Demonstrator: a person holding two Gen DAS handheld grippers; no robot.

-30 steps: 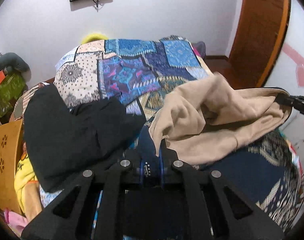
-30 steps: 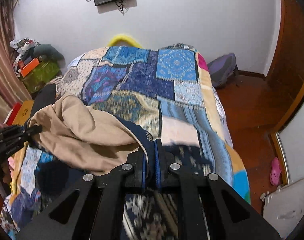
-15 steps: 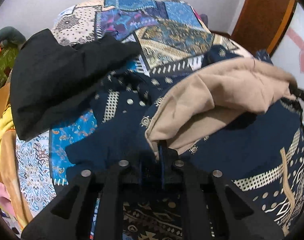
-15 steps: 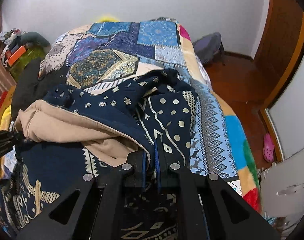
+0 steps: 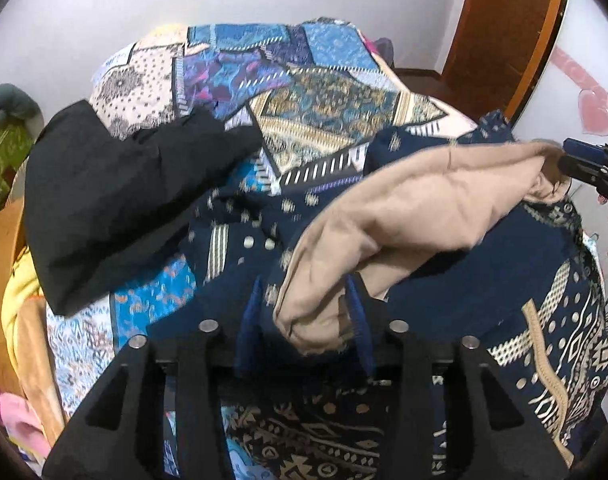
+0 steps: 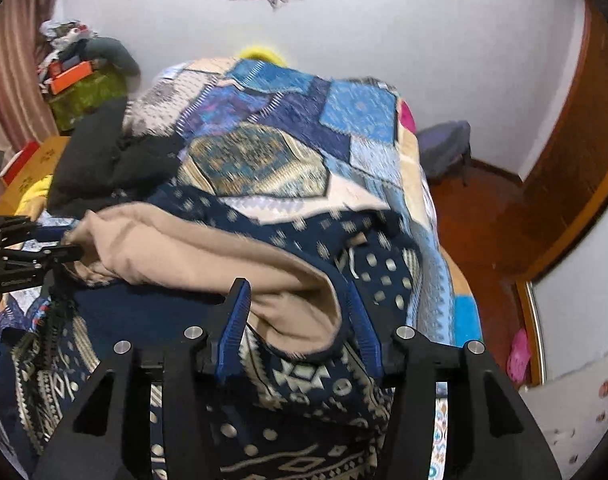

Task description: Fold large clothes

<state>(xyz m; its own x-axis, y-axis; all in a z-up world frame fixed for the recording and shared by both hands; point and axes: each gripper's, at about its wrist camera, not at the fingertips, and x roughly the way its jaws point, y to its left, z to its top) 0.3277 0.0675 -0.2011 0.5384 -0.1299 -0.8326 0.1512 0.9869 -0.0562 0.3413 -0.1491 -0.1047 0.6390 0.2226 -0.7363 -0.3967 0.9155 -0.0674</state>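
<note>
Midway, both tongs, left (image 5: 304, 312) and right (image 6: 293, 320), have just opened, releasing the navy patterned, tan-lined garment (image 6: 287, 248) folded once on the patchwork-covered bed (image 5: 304, 92); further folds likely remain.

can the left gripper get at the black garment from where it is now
Probably yes: the left gripper stands open around the garment's tan lining, not pinching it, and the black garment lies uncovered close beside it.

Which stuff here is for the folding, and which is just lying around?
For the folding:
- dark blue patterned garment with tan lining
- left gripper, jaws just opened, cloth loose between
- right gripper, likewise

Lying about:
- black garment
- patchwork bedspread
- pink slipper
</note>
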